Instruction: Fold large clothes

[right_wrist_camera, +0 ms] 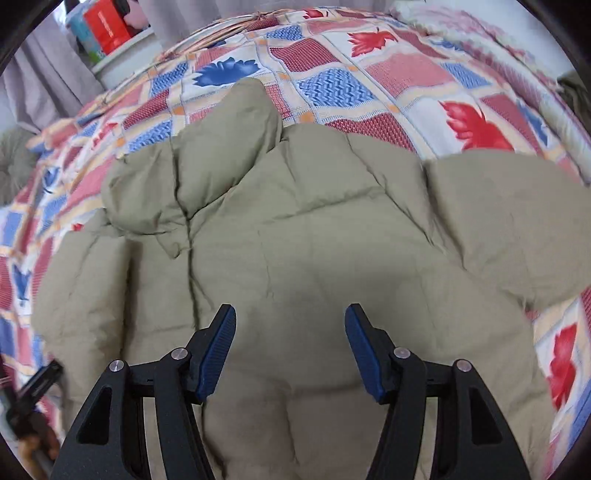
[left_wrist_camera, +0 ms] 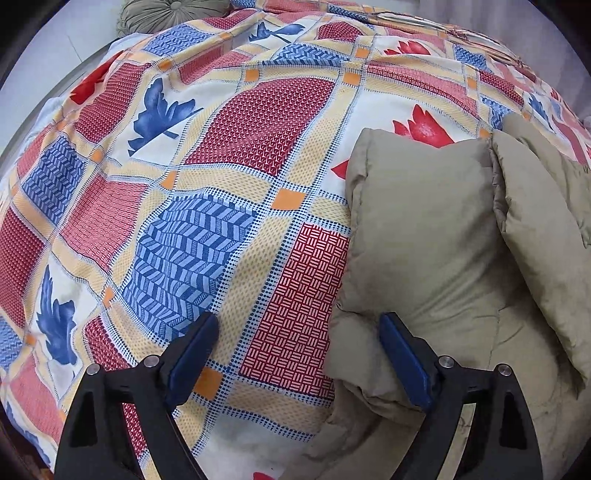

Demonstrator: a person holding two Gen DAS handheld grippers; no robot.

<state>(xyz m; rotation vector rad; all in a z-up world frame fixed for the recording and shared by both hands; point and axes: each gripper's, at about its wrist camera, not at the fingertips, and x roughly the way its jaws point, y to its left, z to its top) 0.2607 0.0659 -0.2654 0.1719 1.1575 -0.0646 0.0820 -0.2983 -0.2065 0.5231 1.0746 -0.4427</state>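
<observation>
with both claws released, the left gripper (left_wrist_camera: 299, 343) should pinch the puffy jacket (right_wrist_camera: 295, 240) at its near left edge (right gripper (right_wrist_camera: 290, 339) hovering mid-body) and fold inward.

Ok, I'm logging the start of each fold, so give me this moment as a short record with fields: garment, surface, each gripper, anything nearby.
garment: tan puffy jacket, lying spread out, one sleeve out to the side
surface: patchwork bedspread with red and blue leaf prints
left gripper: open, over the jacket's edge where it meets the bedspread, nothing held
right gripper: open, above the jacket's body, nothing held
nearby: round cushion beyond the bedspread's far edge
</observation>
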